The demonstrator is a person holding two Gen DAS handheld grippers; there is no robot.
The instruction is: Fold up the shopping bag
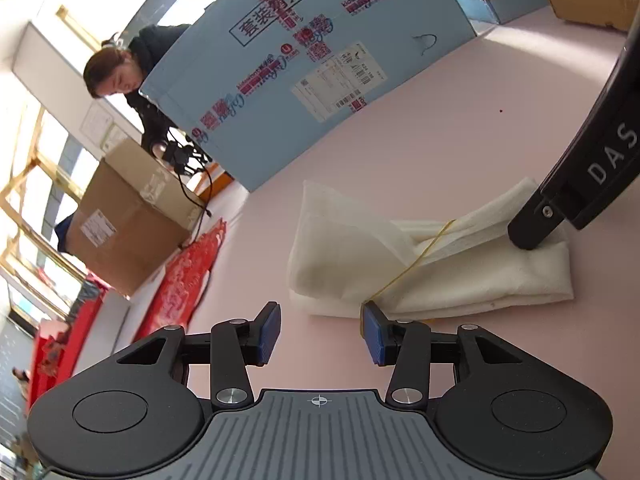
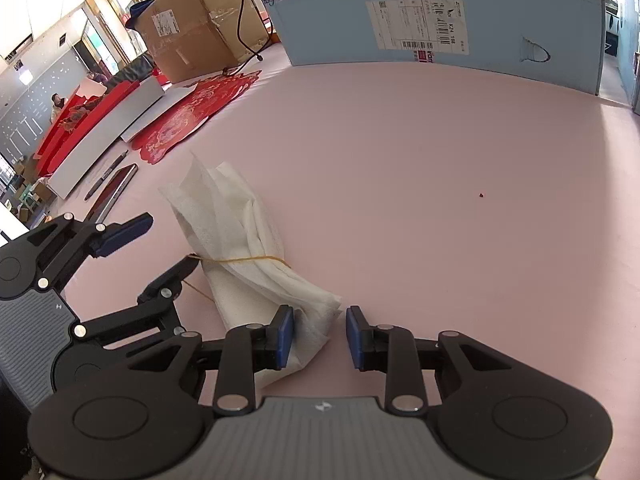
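Shopping bag (image 2: 256,264), white, folded into bundle, lies on pink bench (image 2: 440,184), rubber band (image 2: 244,259) looped round middle. My left claw (image 1: 320,332) released, band snagged on one pad, likely stretching it. My right claw (image 2: 319,336) unclenched, one pad pinning bag end. Blue carton (image 2: 440,8) far.

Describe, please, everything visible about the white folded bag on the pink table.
The white bag looks like thin, soft non-woven fabric. It is folded into a long, rumpled bundle of several layers and lies flat on the pink table. A thin yellow rubber band crosses its middle; one part is hooked over a finger of the left gripper, whose jaws stand open. The right gripper has one blue pad against the bag's near end, the other pad apart from it.
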